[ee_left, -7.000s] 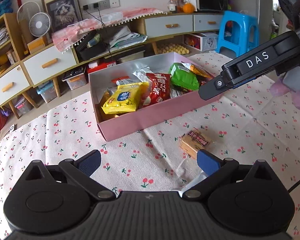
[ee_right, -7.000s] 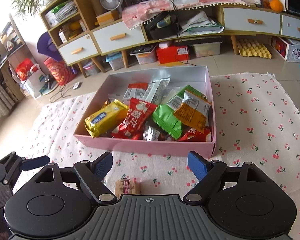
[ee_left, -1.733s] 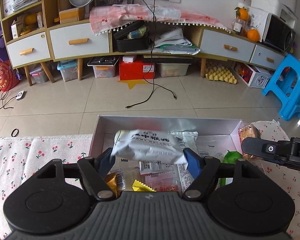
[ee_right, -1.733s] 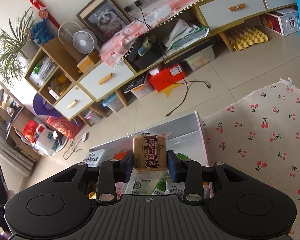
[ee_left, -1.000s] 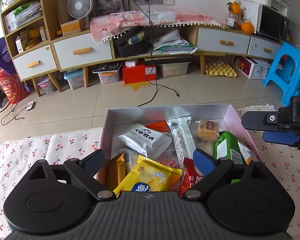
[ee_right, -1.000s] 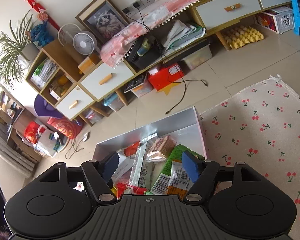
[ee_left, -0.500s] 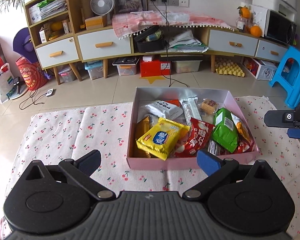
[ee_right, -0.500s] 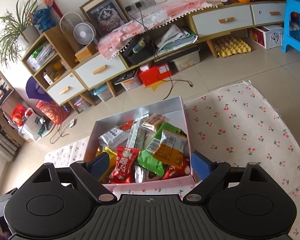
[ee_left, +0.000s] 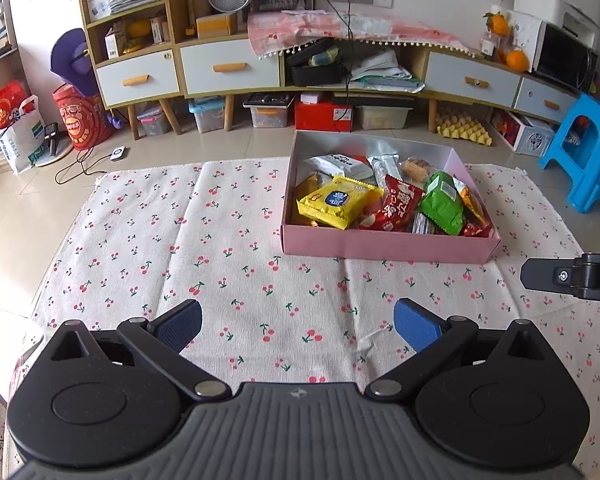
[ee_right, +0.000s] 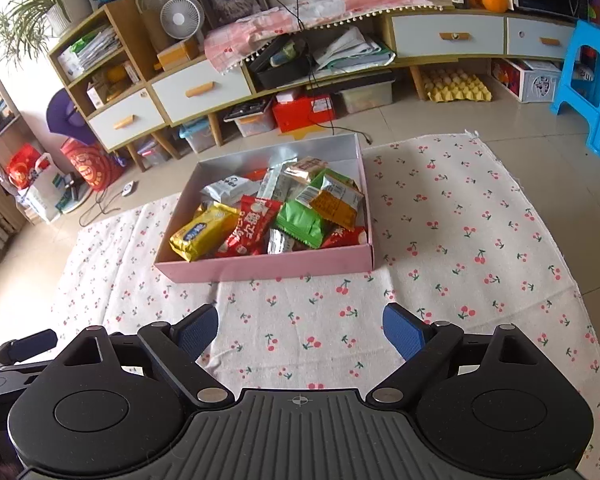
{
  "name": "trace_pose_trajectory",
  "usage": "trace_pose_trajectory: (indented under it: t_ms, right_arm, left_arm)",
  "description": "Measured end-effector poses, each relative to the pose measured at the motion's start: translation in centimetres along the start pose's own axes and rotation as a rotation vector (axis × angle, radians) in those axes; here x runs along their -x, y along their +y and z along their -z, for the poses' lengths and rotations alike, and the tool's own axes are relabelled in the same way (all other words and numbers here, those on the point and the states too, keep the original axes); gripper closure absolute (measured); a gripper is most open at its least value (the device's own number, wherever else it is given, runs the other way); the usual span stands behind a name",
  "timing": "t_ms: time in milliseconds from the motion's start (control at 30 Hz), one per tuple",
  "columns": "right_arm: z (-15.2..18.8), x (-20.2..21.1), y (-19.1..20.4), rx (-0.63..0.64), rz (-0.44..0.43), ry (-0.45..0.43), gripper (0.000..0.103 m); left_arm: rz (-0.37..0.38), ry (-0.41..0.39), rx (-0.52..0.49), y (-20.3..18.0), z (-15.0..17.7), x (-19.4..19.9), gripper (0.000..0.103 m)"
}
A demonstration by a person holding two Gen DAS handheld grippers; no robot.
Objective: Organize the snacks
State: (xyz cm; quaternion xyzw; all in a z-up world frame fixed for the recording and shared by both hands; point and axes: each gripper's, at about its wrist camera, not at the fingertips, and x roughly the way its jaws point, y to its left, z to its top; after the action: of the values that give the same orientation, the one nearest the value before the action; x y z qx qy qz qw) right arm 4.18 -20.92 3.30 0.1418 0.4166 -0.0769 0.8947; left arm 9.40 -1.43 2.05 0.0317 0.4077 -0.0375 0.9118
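A pink box (ee_left: pixel 388 245) (ee_right: pixel 268 268) sits on the cherry-print cloth (ee_left: pixel 220 264) and holds several snack packets: a yellow one (ee_left: pixel 334 201) (ee_right: pixel 204 232), a red one (ee_left: pixel 398 208) (ee_right: pixel 252 228), a green one (ee_left: pixel 444 202) (ee_right: pixel 302 220), a white one (ee_left: pixel 340 164) (ee_right: pixel 230 186) and a small brown cake packet (ee_left: pixel 416 168) (ee_right: pixel 304 168). My left gripper (ee_left: pixel 296 326) is open and empty, well back from the box. My right gripper (ee_right: pixel 300 330) is open and empty, also back from the box. The right gripper's finger shows at the left wrist view's right edge (ee_left: pixel 572 276).
A low cabinet (ee_left: pixel 228 68) with drawers and storage bins lines the far wall. A blue plastic stool (ee_left: pixel 588 152) (ee_right: pixel 592 88) stands at the right. Bags (ee_left: pixel 16 128) and a cable lie on the floor at the left. The cloth ends on tiled floor.
Both grippers let go of their packets into the box, the white one from the left and the brown cake from the right, then drew back and up; the box looks smaller now.
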Motion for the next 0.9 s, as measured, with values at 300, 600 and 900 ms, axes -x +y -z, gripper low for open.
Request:
trace_pose_trajectory:
  t_ms: [300, 600, 900]
  right_arm:
    - [1.6, -0.6, -0.1, -0.014, 0.044, 0.036, 0.011]
    - [3.0, -1.5, 1.6, 0.058, 0.087, 0.068, 0.011]
    - [3.5, -1.6, 2.1, 0.083, 0.102, 0.072, 0.011]
  left_arm:
    - [-0.014, -0.006, 0.026, -0.1, 2.6, 0.8, 0.001]
    - [-0.039, 0.025, 0.064, 0.6, 3.2, 1.2, 0.0]
    - [-0.068, 0.044, 0.057, 0.5, 3.5, 1.1, 0.0]
